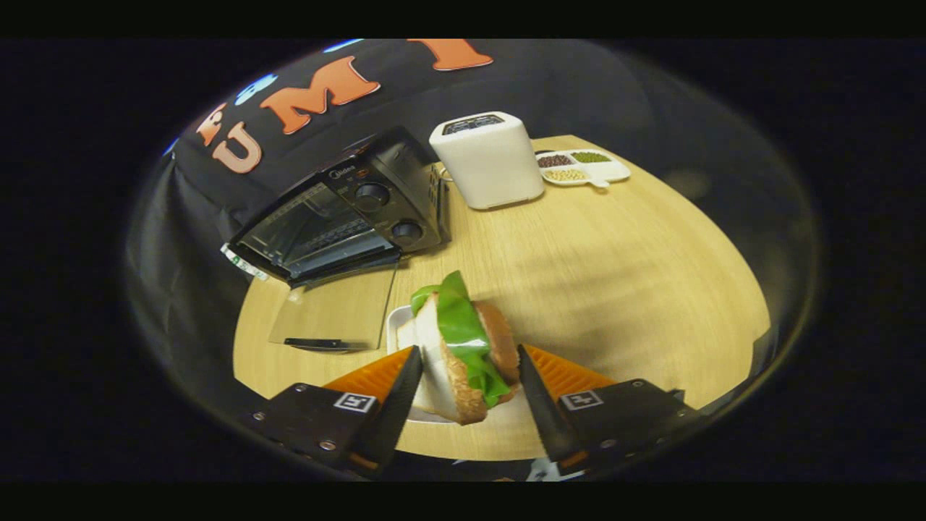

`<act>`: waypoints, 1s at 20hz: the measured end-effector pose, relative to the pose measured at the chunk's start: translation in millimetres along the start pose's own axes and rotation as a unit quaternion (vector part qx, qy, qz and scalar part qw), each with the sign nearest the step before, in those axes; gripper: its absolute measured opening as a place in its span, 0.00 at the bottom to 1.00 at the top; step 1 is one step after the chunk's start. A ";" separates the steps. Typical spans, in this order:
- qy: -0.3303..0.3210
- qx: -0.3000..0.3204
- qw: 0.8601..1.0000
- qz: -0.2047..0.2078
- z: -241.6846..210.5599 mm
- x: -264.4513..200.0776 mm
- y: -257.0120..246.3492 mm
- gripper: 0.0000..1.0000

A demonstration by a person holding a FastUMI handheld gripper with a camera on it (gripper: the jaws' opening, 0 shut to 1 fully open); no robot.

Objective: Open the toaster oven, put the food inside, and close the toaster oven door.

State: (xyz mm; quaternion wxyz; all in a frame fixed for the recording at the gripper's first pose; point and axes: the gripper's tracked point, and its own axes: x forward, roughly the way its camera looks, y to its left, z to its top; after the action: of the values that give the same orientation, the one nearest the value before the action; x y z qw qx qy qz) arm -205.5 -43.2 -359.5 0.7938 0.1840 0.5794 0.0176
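A sandwich with bread, white filling and green lettuce stands on edge between my two fingers. My gripper is shut on the sandwich, one orange-backed finger pressing each side. Under and just behind it lies a white plate. Beyond the fingers, to the left, stands the black toaster oven. Its glass door is folded down flat over the table, with its dark handle towards me. The oven's inside shows a wire rack.
A white toaster stands beside the oven at the back of the round wooden table. A white divided dish of beans and grains sits behind it to the right. The black cloth wall hangs close behind the oven.
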 end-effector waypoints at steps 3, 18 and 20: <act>0.007 0.052 0.998 0.037 3.9 -9.2 14.3 0.54; -0.074 0.094 0.978 0.173 78.3 -41.5 143.8 0.31; -0.074 0.105 0.972 0.198 82.5 -27.9 174.5 0.31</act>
State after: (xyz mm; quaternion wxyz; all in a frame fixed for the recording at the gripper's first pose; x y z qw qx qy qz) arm -105.9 90.2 -258.0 0.7914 0.3781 0.4699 0.0996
